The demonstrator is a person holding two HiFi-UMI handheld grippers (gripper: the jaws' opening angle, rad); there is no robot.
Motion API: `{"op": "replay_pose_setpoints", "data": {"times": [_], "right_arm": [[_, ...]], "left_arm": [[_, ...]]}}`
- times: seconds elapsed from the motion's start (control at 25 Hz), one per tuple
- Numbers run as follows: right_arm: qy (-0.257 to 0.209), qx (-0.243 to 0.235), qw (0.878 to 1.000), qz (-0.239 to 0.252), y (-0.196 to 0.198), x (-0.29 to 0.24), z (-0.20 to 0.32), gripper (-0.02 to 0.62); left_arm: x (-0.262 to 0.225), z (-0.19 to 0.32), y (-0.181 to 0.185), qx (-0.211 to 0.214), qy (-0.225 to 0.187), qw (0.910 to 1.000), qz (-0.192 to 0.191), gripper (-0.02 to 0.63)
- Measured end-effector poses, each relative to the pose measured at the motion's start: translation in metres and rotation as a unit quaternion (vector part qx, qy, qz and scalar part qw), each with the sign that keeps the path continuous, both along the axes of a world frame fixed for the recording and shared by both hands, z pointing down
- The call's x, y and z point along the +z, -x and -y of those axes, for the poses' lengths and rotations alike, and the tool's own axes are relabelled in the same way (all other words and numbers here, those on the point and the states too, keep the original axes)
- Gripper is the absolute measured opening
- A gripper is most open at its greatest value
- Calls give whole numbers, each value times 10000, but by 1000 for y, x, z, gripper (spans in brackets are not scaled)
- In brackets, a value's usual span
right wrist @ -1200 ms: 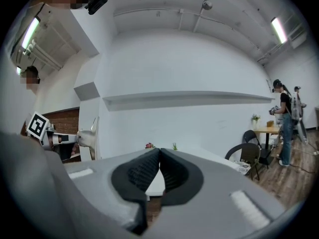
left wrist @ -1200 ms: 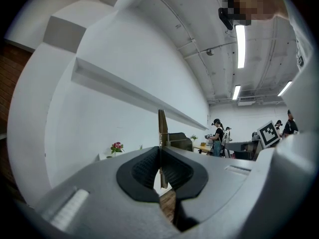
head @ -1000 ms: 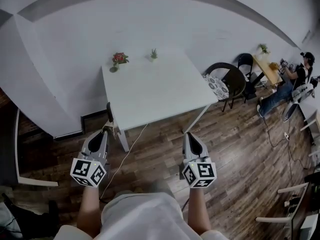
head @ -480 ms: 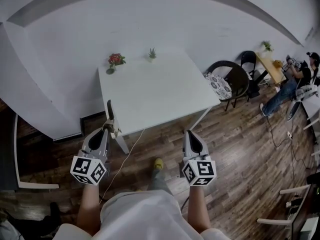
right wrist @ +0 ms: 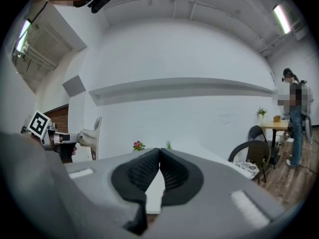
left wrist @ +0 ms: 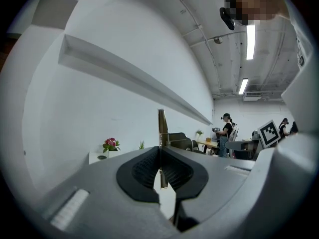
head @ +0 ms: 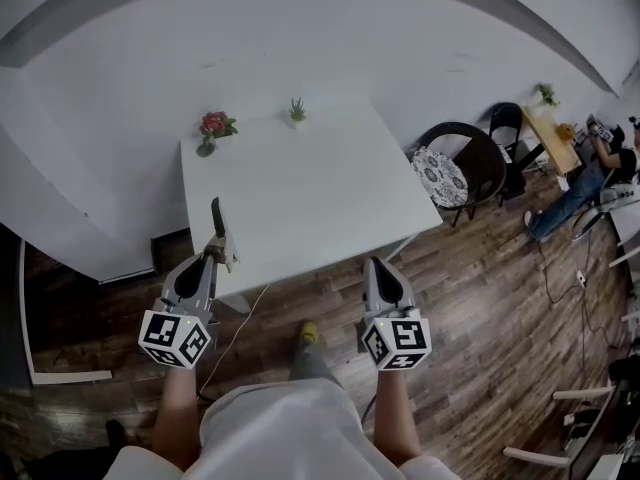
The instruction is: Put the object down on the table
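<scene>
Left gripper [head: 214,259] pinches a flat utensil [head: 216,224] standing upright, table [head: 300,193] just ahead at its near-left edge; right gripper [head: 379,267] pressed together, empty.

— What's the thin metal thing [head: 217,223] at the table's [head: 300,183] near-left corner?

— Too small to name from the head view. In the left gripper view it stands edge-on, its lower end buried between the pads [left wrist: 144,171] of the left gripper [left wrist: 160,156].

— And well to the right of the table?

— A seated person [head: 585,183], tiny and partly cut off by the picture's edge. What they're handling can't be made out.
</scene>
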State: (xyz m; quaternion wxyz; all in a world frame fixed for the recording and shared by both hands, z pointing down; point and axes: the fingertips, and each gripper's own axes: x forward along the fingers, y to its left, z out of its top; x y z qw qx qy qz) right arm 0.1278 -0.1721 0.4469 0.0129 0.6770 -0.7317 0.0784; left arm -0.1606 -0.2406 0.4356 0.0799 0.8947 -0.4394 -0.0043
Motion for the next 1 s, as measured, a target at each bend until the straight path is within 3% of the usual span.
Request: {"op": "replay_pose_setpoints", "data": {"times": [0.6, 1.0], "right_arm": [[160, -443, 9989, -16, -71, 10, 125, 3], [177, -831, 9964, -7, -90, 18, 181, 3]], "left_arm": [[17, 104, -75, -334, 255, 9990, 146, 12], [26, 139, -97, -631, 275, 9970, 346, 12]]}}
